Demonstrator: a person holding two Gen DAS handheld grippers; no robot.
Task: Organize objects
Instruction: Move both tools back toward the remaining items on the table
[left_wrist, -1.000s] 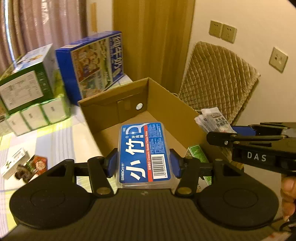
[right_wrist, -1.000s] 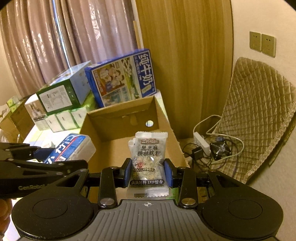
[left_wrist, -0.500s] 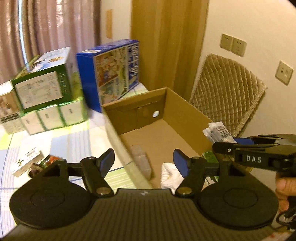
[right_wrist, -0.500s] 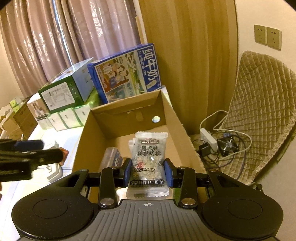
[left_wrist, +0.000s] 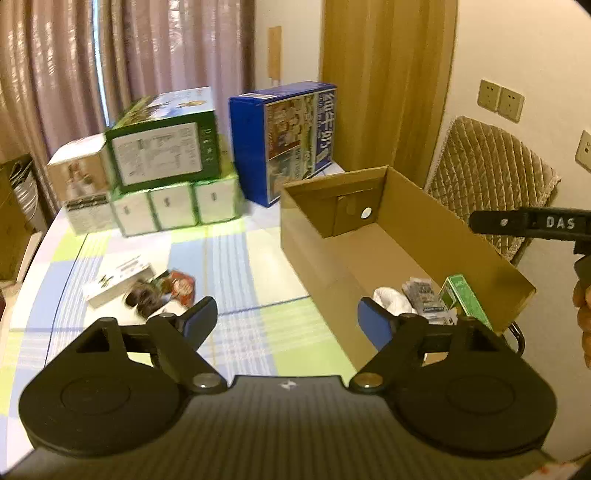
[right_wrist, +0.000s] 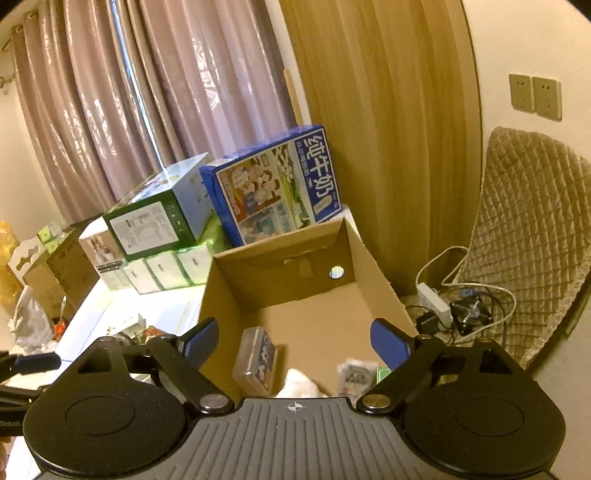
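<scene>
Two grippers are shown with fingers spread wide and nothing held: the left gripper (left_wrist: 286, 317) above the bench (left_wrist: 236, 258) just beside the near left wall of the cardboard box (left_wrist: 436, 236), the right gripper (right_wrist: 293, 338) above the box's near end. The box stands at the right edge of the bench.

Four items are counted inside it at the near end: one clear floss-pick case (right_wrist: 256, 360) leaning by the left wall, one white soft bundle (right_wrist: 299, 382), one snack sachet (right_wrist: 351, 376) and one small green carton (left_wrist: 463, 299) against the right wall.

Outside the box, toward the left edge of the bench, one white flat pack (left_wrist: 118, 280) and what seem to be two small wrapped snacks (left_wrist: 162, 291) are left; the blur makes that count uncertain.

Judged as the step in hand, the next loose item is best taken by the left gripper. A flat approach is advised, the fingers closed across the narrow width of the pack, so that the neighbouring wrappers are not dragged along.
</scene>
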